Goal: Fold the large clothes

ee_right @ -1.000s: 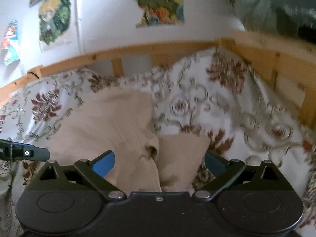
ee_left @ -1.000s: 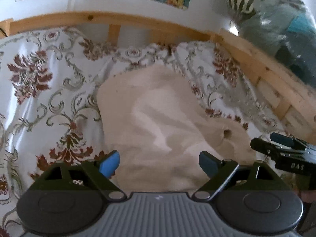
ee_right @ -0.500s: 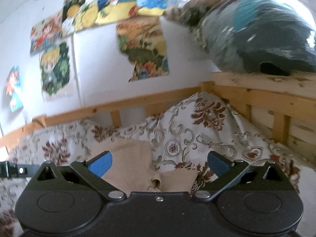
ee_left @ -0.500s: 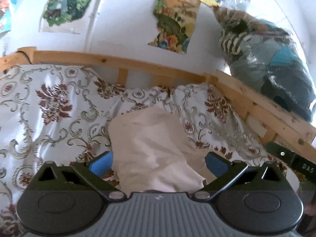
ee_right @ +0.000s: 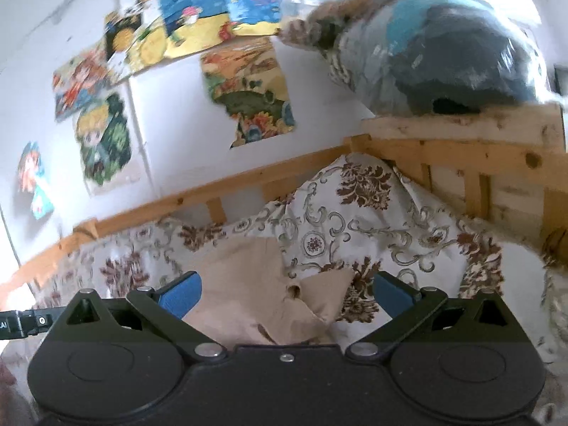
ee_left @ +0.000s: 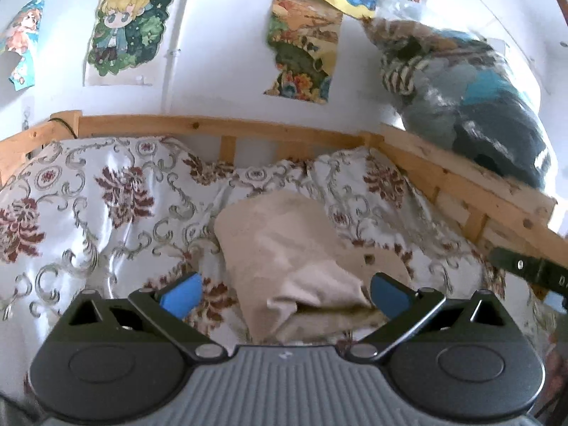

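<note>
Near the far right corner of the bed (ee_left: 117, 191) the beige garment (ee_left: 284, 248) lies folded, and my left gripper (ee_left: 284, 293) and right gripper (ee_right: 284, 293) both hang wide open and empty above it, so I'd guess this fold's done and next comes one more fold or grabbing another piece.

One beige garment (ee_left: 284, 248), one floral bedspread (ee_left: 88, 206), two grippers.

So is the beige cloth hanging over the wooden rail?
No, the beige cloth lies on the flowery bedspread, below the wooden rail.
</note>
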